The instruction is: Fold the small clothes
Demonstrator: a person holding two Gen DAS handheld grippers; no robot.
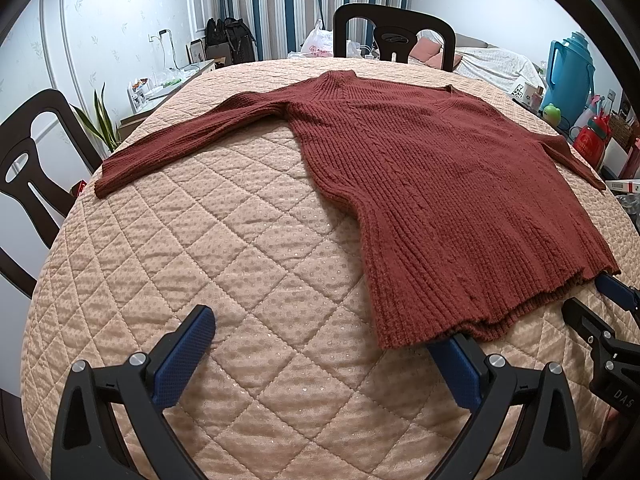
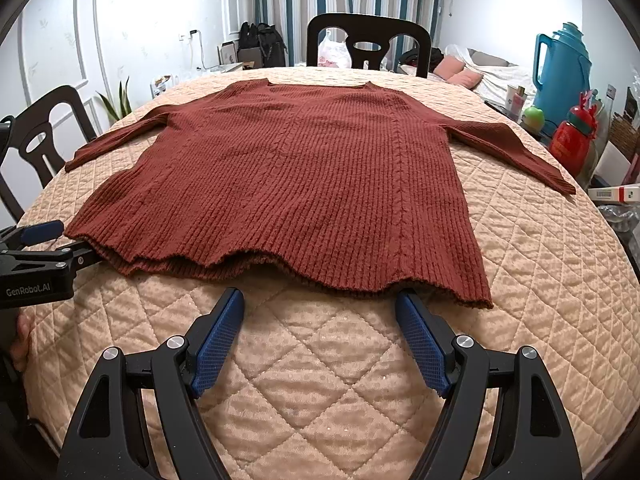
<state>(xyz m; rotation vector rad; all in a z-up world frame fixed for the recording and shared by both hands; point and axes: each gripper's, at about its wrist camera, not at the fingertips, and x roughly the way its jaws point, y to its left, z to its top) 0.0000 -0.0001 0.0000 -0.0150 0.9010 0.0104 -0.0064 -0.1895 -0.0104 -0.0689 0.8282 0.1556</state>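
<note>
**Both grippers spread wide at the sweater's hem**

The left gripper [image 1: 324, 354] fills the bottom of the left wrist view, tilted down toward the table, its two blue-padded fingers [image 1: 188, 356] splayed far apart. The left pad rests over bare quilt; the right pad's tip sits right at the near corner of the hem, and whether it slips under the knit cannot be told. Nothing is pinched between them.

The right gripper [image 2: 320, 338] occupies the bottom centre of the right wrist view, likewise angled downward with jaws wide. Its right fingertip reaches the hem's edge; the left one stops just short of it, over quilt. It holds nothing. At the left edge of this view the other gripper shows side-on, with a bit of a person's hand [image 2: 22, 340] below it.

The rust-red ribbed sweater [image 2: 304, 184] lies flat in the middle of the frame, neckline toward the top, hem wavy and nearest the cameras, both sleeves stretched outward to left and right.

It rests on a peach quilted cover [image 2: 320, 392] spread over a table. A dark chair [image 2: 370, 42] stands at the far side, another chair [image 2: 40, 136] at the left. Striped curtains [image 2: 340, 8] hang at the top centre. At the right edge sit a blue thermos jug [image 2: 560, 68] and a red bottle [image 2: 572, 140]; a bed with pink pillows [image 2: 460, 70] lies beyond.
</note>
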